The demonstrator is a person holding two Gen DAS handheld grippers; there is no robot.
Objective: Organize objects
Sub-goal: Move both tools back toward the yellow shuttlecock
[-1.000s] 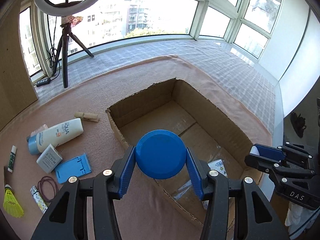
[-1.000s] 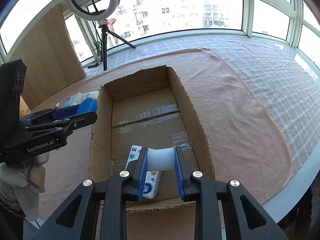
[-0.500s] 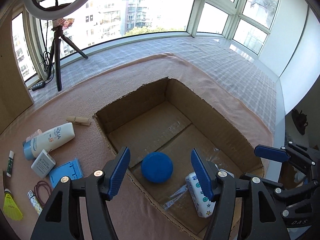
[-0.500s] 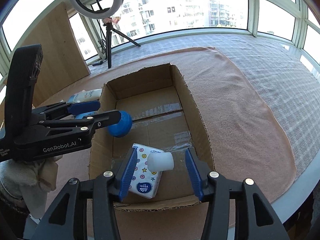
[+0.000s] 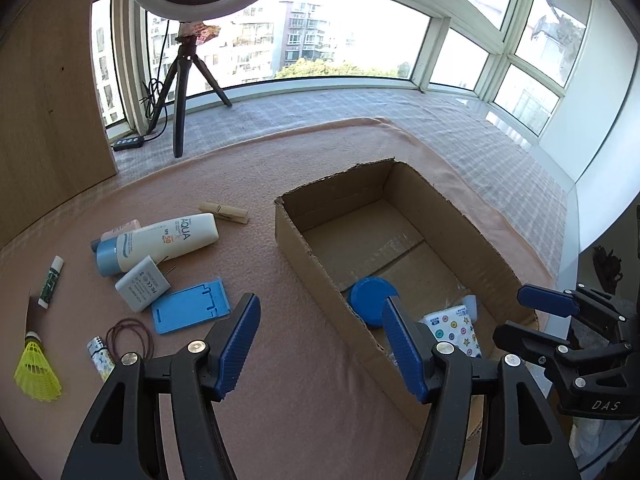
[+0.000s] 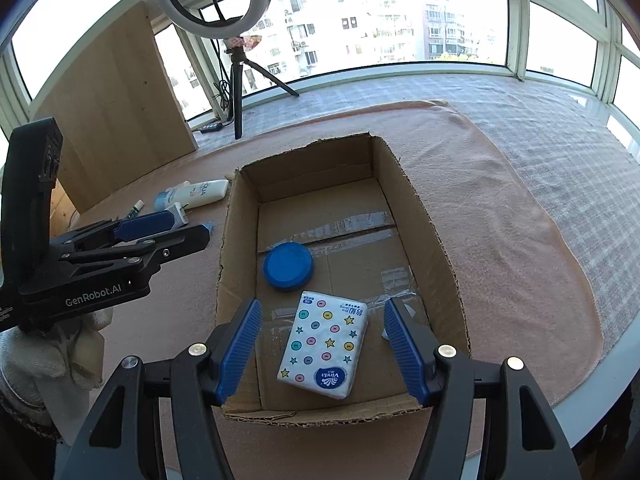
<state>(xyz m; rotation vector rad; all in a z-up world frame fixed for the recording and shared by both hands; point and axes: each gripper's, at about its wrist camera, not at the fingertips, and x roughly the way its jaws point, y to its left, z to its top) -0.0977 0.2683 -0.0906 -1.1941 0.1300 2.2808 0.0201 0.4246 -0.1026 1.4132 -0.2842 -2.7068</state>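
Note:
An open cardboard box (image 6: 436, 240) (image 5: 308, 256) stands on the pink cloth. Inside lie a blue round lid (image 6: 288, 266) (image 5: 372, 296), a Vinda tissue pack (image 6: 324, 350) (image 5: 452, 330) and a small white piece (image 6: 408, 312) (image 5: 470, 304) partly behind my right finger. My left gripper (image 5: 324, 344) is open and empty over the box's near left wall. My right gripper (image 6: 324, 352) is open and empty above the tissue pack.
Left of the box lie a sunscreen tube (image 5: 160, 244), clothespin (image 5: 224, 213), white charger (image 5: 142, 284), blue phone stand (image 5: 190, 310), hair bands (image 5: 130, 334), lip balm (image 5: 50, 280), lighter (image 5: 98, 354) and yellow shuttlecock (image 5: 36, 372). A ring-light tripod (image 5: 182, 96) stands behind.
Both grippers opened: the blue lid and the white piece dropped into the box. Both grippers then pulled back, the left one toward the left of the box.

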